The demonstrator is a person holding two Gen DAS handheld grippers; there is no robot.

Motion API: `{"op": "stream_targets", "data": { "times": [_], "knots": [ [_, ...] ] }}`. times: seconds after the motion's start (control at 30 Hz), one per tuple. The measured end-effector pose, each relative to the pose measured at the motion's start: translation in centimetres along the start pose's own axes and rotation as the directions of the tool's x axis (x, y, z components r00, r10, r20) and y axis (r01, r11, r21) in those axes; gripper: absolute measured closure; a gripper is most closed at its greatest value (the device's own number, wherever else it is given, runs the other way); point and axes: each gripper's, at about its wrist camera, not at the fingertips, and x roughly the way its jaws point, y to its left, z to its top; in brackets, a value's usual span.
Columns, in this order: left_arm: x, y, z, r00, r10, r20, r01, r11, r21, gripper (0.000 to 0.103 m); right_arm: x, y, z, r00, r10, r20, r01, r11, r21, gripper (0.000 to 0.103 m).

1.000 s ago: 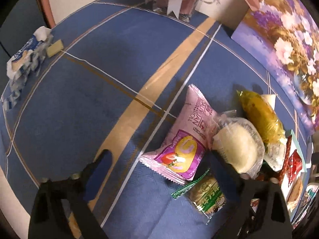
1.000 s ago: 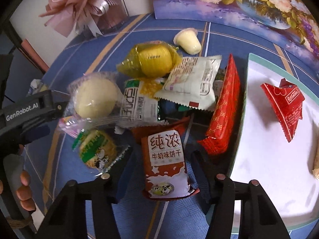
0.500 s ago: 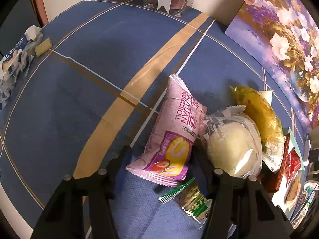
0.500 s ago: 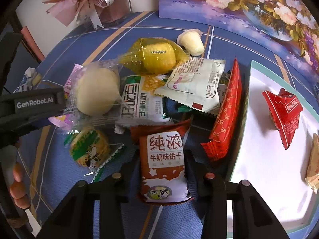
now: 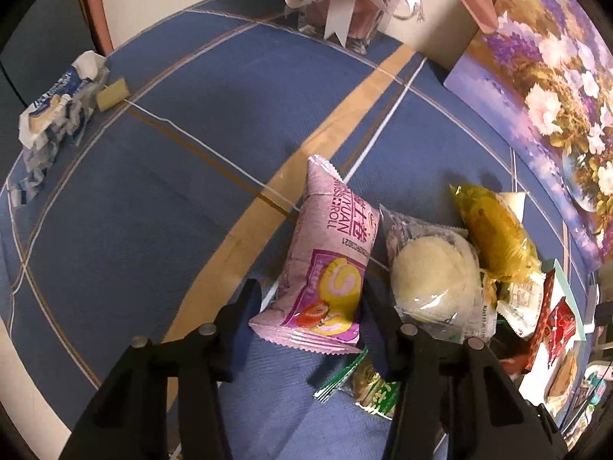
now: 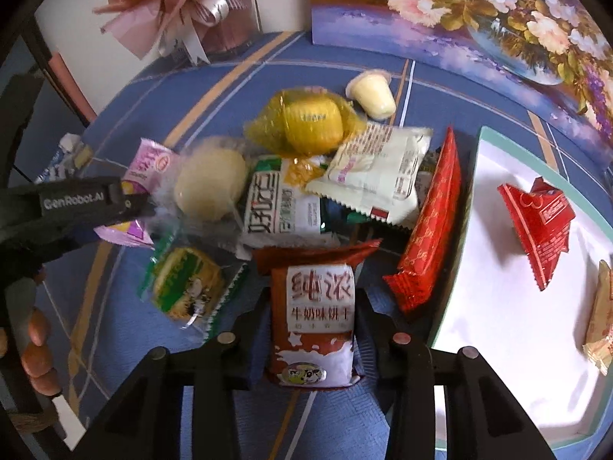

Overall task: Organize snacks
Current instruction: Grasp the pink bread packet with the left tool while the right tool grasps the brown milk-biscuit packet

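Note:
A pile of snack packets lies on the blue tablecloth. My left gripper [image 5: 310, 303] is shut on the pink swiss roll packet [image 5: 329, 264], its fingers pressing both sides; it also shows in the right wrist view [image 6: 141, 176]. My right gripper [image 6: 312, 318] is shut on the brown milk biscuit packet [image 6: 320, 310]. Beside them lie a clear-wrapped pale bun [image 6: 208, 188], a green-wrapped cake [image 6: 184, 287], a yellow-wrapped cake [image 6: 310, 122], a white packet [image 6: 379, 168] and a long red packet [image 6: 433, 226].
A white tray with a teal rim [image 6: 475, 176] at the right holds a red packet [image 6: 536, 226] and a beige one [image 6: 601, 322]. A jelly cup [image 6: 373, 94], a flower painting [image 6: 479, 15], a pink bouquet [image 6: 191, 4] and a blue-white wrapper [image 5: 53, 111] stand around.
Both grippers have moved forward and closed: the left onto the pink swiss roll packet, the right onto the brown milk biscuit packet.

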Motion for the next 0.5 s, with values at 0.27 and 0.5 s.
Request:
{"op": "stream_targets", "data": {
  "times": [0.27,0.5],
  "knots": [
    [-3.3,-0.5,-0.1,0.998,-0.002,0.07,0.002,1.0,0.001,0.052,-2.9,-0.5,0.4,0.998,0.025,0.056,-0.026,0.999,0.03,0.061],
    [-5.9,-3.5,-1.0,0.993,-0.07,0.092,0.065,0.996,0.054,0.052,-4.7,-2.5,0.6,0.996,0.037,0.085,-0.045,0.994,0.098,0.061]
  ]
}}
